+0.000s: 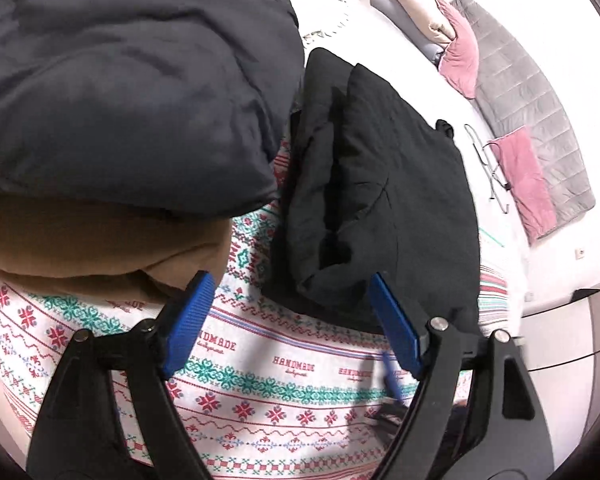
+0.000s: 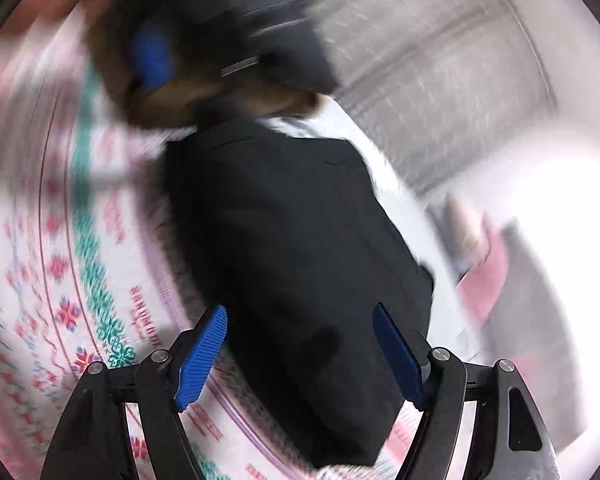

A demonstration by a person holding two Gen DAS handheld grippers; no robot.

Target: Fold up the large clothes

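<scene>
A folded black garment (image 1: 380, 184) lies on the patterned bedspread (image 1: 260, 380). My left gripper (image 1: 290, 284) hangs open just in front of the garment's near edge, with nothing between its blue pads. To its left, a bulky dark navy garment (image 1: 120, 80) rests on a brown one (image 1: 100, 240). The right wrist view is badly blurred. In it the same black garment (image 2: 300, 240) lies below my right gripper (image 2: 300, 312), which is open, its pads apart and gripping nothing. A blue pad (image 2: 152, 60) of the other gripper shows at the top left.
A grey quilted jacket (image 1: 532, 120) with pink lining lies far right on the white sheet. A wire hanger (image 1: 488, 168) is beside it. Rolled beige and grey items (image 1: 412, 4) sit at the back. The bed's edge and floor (image 1: 572, 340) are at the right.
</scene>
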